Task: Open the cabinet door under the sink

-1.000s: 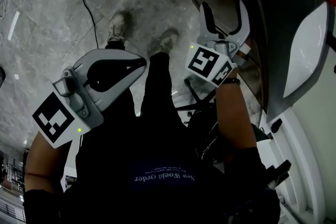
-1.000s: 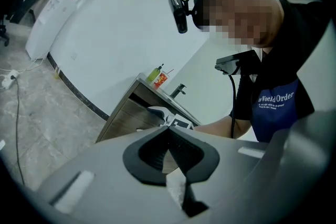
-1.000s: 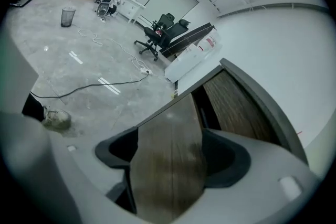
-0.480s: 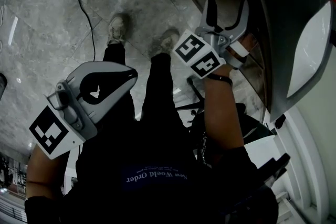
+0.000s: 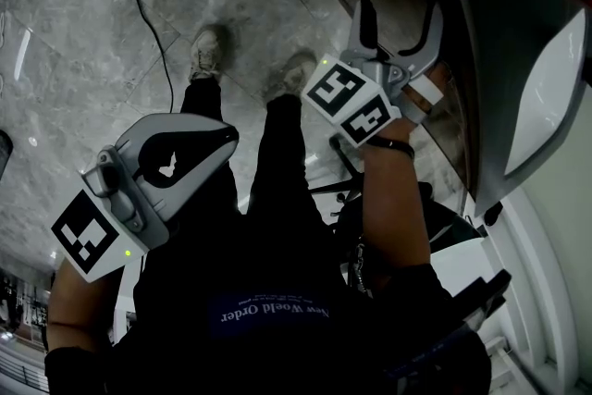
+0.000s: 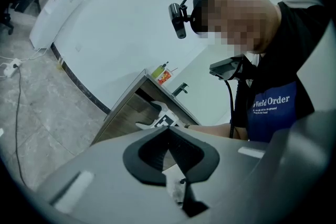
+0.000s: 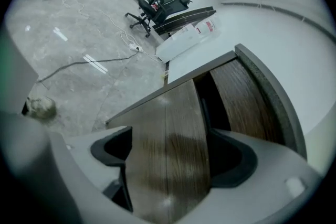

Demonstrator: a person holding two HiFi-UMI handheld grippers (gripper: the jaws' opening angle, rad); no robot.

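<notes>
My right claw (image 5: pixel 400 21) is fully released: its two grey jaws stand as wide apart as I have seen them and have just been opening. Looking along them in the right gripper view, the dark brown wood-grain cabinet door (image 7: pixel 168 123) fills the gap between the jaws, but neither pad presses on it, so nothing is held. That door sits under the grey stone countertop edge (image 7: pixel 269 97), below the white oval sink basin (image 5: pixel 546 79), with a dark slot between it and the neighbouring wood panel (image 7: pixel 241 97). The right forearm reaches forward from my body towards the cabinet front, and the claw tips down at the panel, marker cube towards me.

My left claw (image 5: pixel 229 130) is clenched, jaws met tip to tip with nothing in them. That hand hangs low at my left side, well apart from the cabinet, its claw pointing nearly level over the grey marble floor (image 5: pixel 83 60)
</notes>
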